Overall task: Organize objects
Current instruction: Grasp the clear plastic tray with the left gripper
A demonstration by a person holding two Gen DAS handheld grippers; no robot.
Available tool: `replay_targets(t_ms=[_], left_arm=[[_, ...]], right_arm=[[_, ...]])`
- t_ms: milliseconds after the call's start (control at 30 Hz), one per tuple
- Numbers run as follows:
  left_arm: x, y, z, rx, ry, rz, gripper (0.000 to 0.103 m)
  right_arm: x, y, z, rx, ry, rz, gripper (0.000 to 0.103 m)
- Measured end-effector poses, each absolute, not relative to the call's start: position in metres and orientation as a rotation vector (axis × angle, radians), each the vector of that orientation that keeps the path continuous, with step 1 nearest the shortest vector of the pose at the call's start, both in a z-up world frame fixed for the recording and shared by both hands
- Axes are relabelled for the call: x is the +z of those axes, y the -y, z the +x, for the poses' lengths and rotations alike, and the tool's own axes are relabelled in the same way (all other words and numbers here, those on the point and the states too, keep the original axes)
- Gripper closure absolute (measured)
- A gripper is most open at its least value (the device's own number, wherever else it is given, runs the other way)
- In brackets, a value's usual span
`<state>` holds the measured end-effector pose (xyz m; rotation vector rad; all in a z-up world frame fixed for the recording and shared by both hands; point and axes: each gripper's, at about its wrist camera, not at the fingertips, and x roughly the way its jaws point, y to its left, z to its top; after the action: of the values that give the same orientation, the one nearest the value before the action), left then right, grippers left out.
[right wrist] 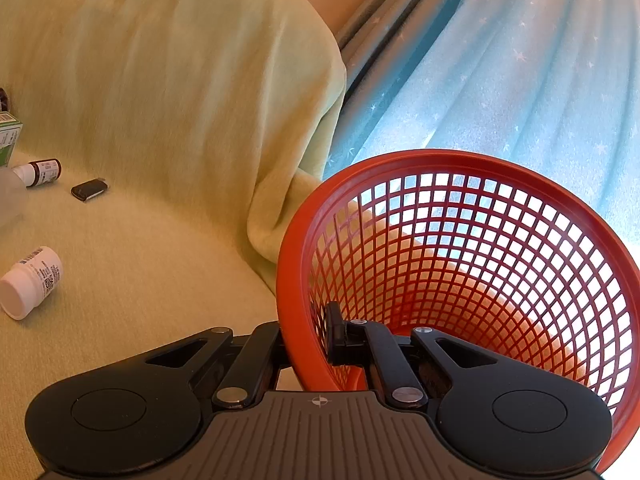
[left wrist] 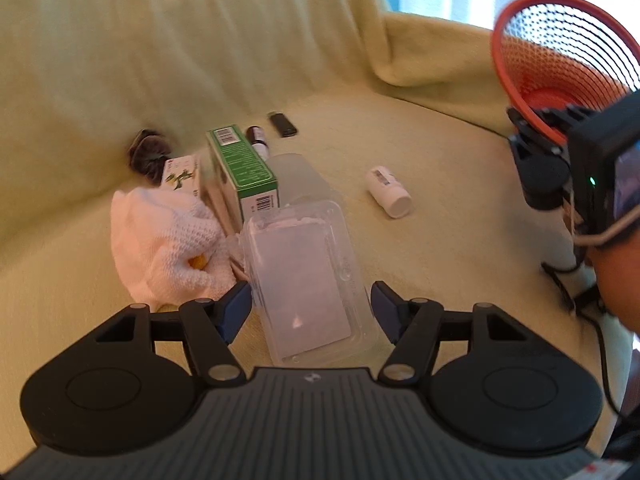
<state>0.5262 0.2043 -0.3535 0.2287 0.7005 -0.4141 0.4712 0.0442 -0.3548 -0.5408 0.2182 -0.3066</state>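
Note:
A clear plastic clamshell box [left wrist: 304, 276] lies on the pale green blanket [left wrist: 440, 240], its near end between the blue pads of my left gripper [left wrist: 311, 300]. The left pad sits right at the box's side, and a thin gap shows at the right pad, so the gripper is open. My right gripper [right wrist: 316, 332] is shut on the rim of a red mesh basket [right wrist: 460, 264], which it holds tilted above the seat. The left wrist view has that basket [left wrist: 560, 60] and the right gripper [left wrist: 540, 148] at the far right.
Behind the clear box are a frosted tub [left wrist: 300, 176], a green carton [left wrist: 244, 168], a leaf-printed carton [left wrist: 182, 176], a white knitted cloth [left wrist: 168, 248] and a dark bundle [left wrist: 146, 154]. A white pill bottle [left wrist: 390, 192], a brown dropper bottle [left wrist: 258, 140] and a small black device [left wrist: 283, 125] lie loose.

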Motion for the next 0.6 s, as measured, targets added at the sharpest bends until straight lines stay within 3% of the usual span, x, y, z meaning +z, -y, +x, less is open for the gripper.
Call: replay_targets(t_ms=[600], left_arm=[[-0.3474,-0.206,0.5306,-0.576,-0.698,0.487,0.041]], right_arm=[[-0.3559,-0.0451,0.4705,-0.305,-0.22,-0.541,0.101]])
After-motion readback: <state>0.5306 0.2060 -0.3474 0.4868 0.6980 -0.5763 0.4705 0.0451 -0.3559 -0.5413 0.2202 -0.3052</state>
